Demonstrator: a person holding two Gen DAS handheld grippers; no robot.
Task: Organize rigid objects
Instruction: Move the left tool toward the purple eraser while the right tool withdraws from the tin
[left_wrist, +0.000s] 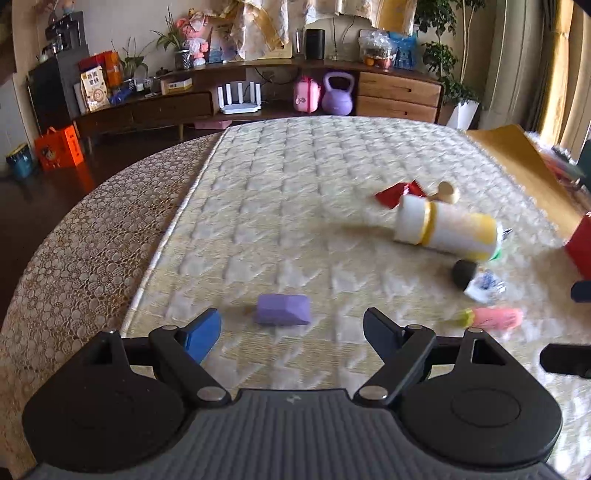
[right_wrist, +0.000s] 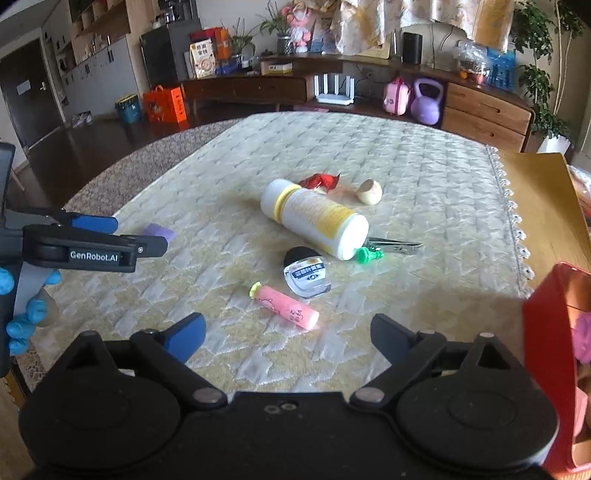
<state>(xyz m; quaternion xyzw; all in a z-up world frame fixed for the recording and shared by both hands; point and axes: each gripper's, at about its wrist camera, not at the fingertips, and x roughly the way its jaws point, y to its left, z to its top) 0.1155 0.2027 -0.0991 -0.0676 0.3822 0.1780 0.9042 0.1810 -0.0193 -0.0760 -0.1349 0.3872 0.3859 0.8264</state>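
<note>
A purple block (left_wrist: 283, 309) lies on the quilted cloth just ahead of my open, empty left gripper (left_wrist: 291, 334); it also shows in the right wrist view (right_wrist: 159, 231). A white and yellow bottle (right_wrist: 314, 218) lies on its side mid-table, also in the left wrist view (left_wrist: 445, 230). Near it are a pink tube (right_wrist: 284, 304), a small black-capped bottle (right_wrist: 304, 271), a green piece (right_wrist: 366, 254), a metal clip (right_wrist: 397, 245), a red wrapper (right_wrist: 319, 181) and a beige knob (right_wrist: 369, 192). My right gripper (right_wrist: 288, 338) is open and empty, just short of the pink tube.
A red box (right_wrist: 546, 354) stands at the right table edge, with pink things inside. The left gripper (right_wrist: 96, 236) shows at the left of the right wrist view. A yellow mat (left_wrist: 517, 162) lies at the far right. Shelves line the back wall.
</note>
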